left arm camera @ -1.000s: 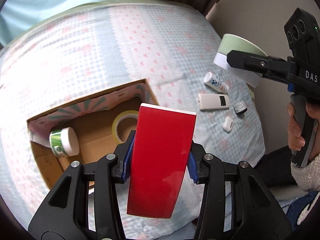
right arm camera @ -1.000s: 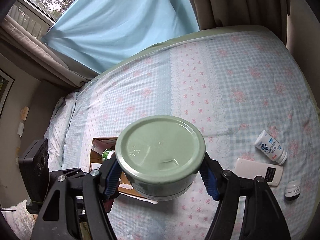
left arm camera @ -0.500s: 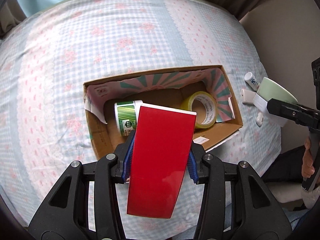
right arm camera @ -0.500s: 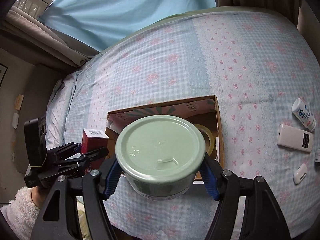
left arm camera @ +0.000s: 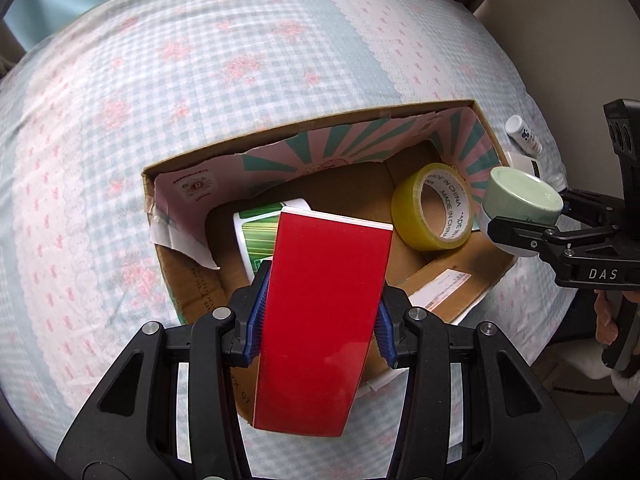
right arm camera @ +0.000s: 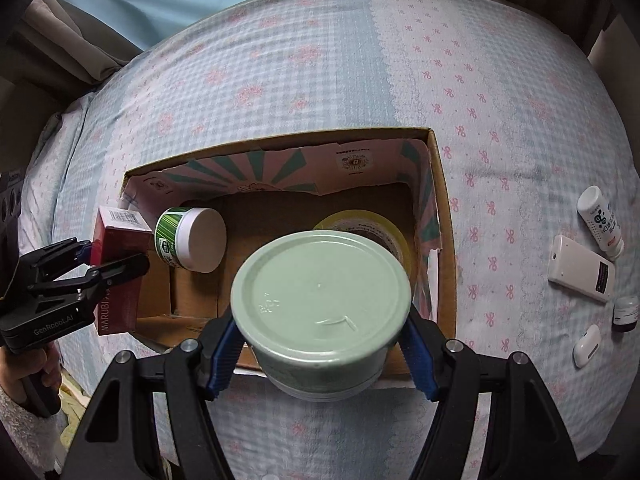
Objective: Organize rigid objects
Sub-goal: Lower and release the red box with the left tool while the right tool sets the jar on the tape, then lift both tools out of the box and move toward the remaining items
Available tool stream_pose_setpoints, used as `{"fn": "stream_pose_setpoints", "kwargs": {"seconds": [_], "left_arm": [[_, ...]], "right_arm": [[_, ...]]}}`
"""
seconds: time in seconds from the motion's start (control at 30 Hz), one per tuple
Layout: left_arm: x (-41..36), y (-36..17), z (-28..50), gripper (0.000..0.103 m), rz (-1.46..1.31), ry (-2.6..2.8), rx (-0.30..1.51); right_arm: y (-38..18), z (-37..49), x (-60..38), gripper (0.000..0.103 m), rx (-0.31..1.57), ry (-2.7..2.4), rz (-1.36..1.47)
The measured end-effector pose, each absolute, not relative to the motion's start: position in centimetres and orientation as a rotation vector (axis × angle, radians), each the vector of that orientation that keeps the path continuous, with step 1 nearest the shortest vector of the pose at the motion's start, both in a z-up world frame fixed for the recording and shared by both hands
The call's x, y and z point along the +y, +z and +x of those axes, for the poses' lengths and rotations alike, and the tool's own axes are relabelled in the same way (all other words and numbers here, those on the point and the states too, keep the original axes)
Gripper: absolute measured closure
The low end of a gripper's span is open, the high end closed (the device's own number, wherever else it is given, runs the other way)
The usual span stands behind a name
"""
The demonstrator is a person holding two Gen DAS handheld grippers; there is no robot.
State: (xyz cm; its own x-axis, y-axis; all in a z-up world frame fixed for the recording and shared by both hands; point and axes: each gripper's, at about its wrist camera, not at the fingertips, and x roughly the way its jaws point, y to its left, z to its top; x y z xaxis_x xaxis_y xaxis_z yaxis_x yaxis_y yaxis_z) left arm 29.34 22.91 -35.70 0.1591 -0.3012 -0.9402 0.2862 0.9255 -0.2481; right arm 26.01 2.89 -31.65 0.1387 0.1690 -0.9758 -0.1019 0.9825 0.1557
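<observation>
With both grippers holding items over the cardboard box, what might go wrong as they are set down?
1. The green-lidded container hangs above the yellow tape roll; released there, it may land tilted on the roll.
2. The red box is over the box's left end beside the lying white-capped jar and could knock it.
3. Both grippers may crowd each other.

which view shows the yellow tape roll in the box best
The left wrist view. There the yellow roll of packing tape lies fully visible in the cardboard box, its printed core facing the camera. In the right wrist view only a yellow arc shows, because the pale green lidded round container covers most of it.
</observation>
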Motion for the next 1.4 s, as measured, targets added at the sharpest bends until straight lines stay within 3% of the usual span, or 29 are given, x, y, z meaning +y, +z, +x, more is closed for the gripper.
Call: {"fn": "stream_pose_setpoints", "kwargs": {"seconds": [0.17, 0.23, 0.27, 0.3, 0.33, 0.83, 1.4], "left_arm": [[21.5, -35.4, 28.9, 0.061, 0.077, -0.483, 1.291], [21.1, -35.0, 28.5, 0.052, 0.121, -0.489, 1.275], [21.0, -34.9, 28.5, 0.023, 0.124, -0.501, 1.273], [21.1, -34.8, 28.5, 0.002, 0.121, -0.508, 1.277], [21.3, -34.6, 28.4, 0.000, 0.106, -0.509, 1.263], [23.1, -34.6, 26.7, 0.000, 0.043, -0.444, 1.319], [23.6, -26.6, 22.5, 0.000, 0.017, -0.337, 1.241]], "right_arm": [[-33.0, 27.0, 3.6, 0.036, 1.434, 0.190, 0.031], [-33.3, 27.4, 3.8, 0.034, 1.443, 0.162, -0.005], [-33.0, 27.5, 3.8, 0.017, 1.411, 0.149, -0.015], [-32.6, 27.6, 3.7, 0.005, 1.382, 0.142, -0.021], [-32.3, 27.7, 3.6, 0.000, 1.366, 0.145, -0.023], [-31.6, 26.0, 2.6, 0.000, 1.424, 0.104, -0.001], [-23.9, 22.4, 2.6, 0.000, 1.351, 0.120, 0.069]]}}
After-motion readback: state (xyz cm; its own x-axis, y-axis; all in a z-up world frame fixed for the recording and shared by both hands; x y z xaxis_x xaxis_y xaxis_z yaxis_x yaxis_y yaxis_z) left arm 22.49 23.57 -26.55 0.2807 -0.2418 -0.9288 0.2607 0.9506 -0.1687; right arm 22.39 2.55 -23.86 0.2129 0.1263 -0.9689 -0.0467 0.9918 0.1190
